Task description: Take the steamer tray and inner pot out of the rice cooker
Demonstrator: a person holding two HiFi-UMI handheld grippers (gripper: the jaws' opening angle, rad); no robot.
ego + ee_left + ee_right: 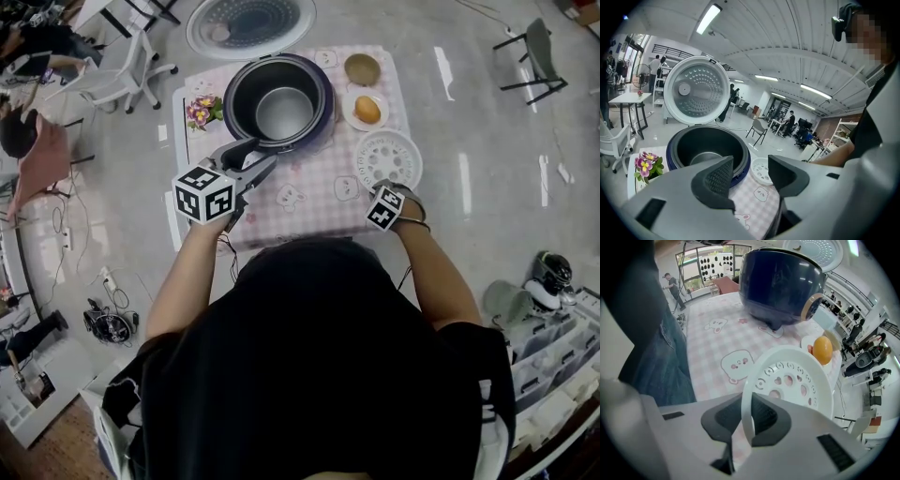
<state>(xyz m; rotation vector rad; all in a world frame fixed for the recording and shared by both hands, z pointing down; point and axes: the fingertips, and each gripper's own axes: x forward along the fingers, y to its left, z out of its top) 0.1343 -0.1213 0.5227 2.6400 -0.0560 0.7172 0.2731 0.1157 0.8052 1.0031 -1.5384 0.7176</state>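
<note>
— Handling, steamer tray (792, 380)?
— Looks light, stiff, thin plastic. Right gripper (749, 416) jaws pinch its rim edge-on. Tray is right of the rice cooker (278, 101), low at the counter (309, 202); contact unclear.
— Inner pot (284, 111)?
— Inside the cooker. Likely heavier, slick metal; grip the rim wall. Left gripper (747, 176) jaws spread, empty, just in front of the cooker.
— Counts?
— One tray, one pot, one cooker, two small dishes (350, 112) to its right.

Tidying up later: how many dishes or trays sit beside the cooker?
3, all on its right: brown bowl farthest, white plate next, steamer tray nearest, in the right gripper. Others may be hidden.
</note>
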